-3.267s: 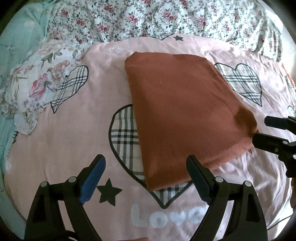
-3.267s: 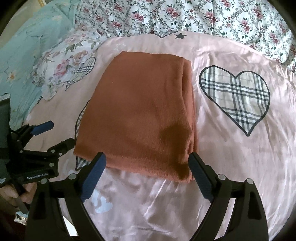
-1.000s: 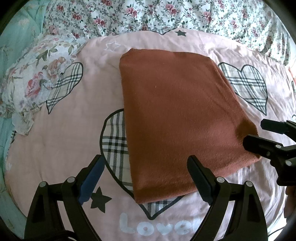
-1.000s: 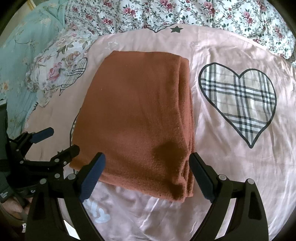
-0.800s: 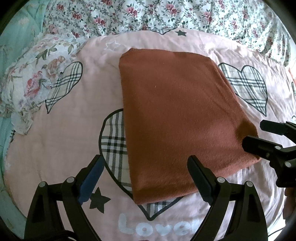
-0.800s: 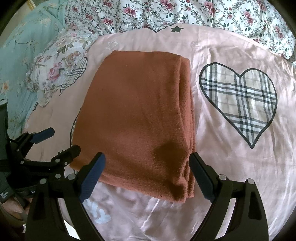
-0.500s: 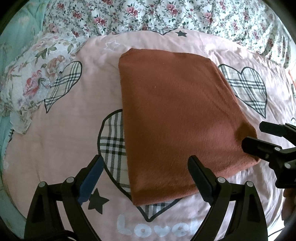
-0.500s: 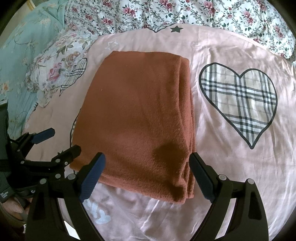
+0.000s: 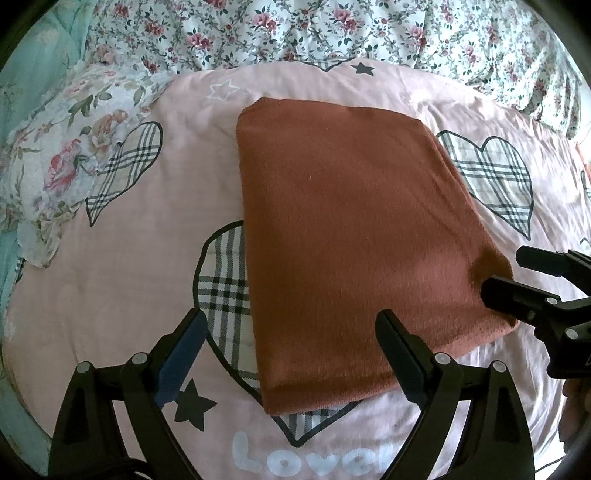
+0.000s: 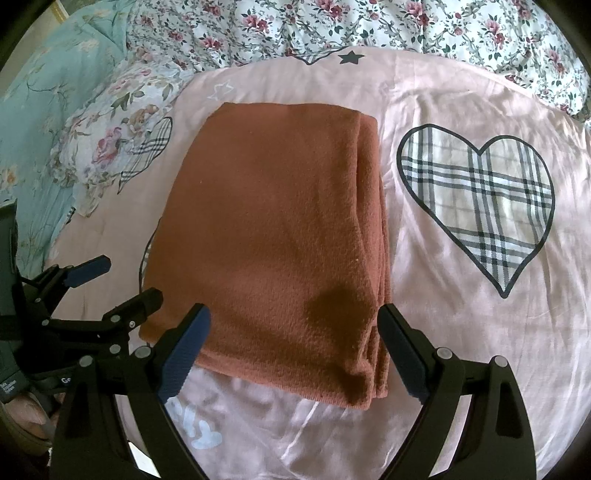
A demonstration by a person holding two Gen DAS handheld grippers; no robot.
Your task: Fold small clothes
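A rust-brown garment (image 9: 354,236) (image 10: 280,229) lies folded into a thick rectangle on a pink quilt. Its stacked layers show along the right edge in the right wrist view. My left gripper (image 9: 291,343) is open just above the garment's near left corner, nothing between its fingers. My right gripper (image 10: 291,336) is open over the near edge, also empty. In the left wrist view the right gripper (image 9: 517,273) shows at the garment's near right corner. The left gripper (image 10: 118,277) appears by the near left corner in the right wrist view.
The pink quilt (image 9: 110,280) (image 10: 480,350) has plaid hearts, stars and white lettering. A rose-print pillow (image 9: 62,166) lies at the left, a floral sheet (image 9: 332,33) across the back, and teal bedding (image 10: 40,92) at the far left. Part of a hand (image 10: 22,410) holds the left gripper.
Both grippers have crept slightly forward over the garment's near edge since 3.3 s ago. In the last second almost nothing moved. The garment stays folded and still.
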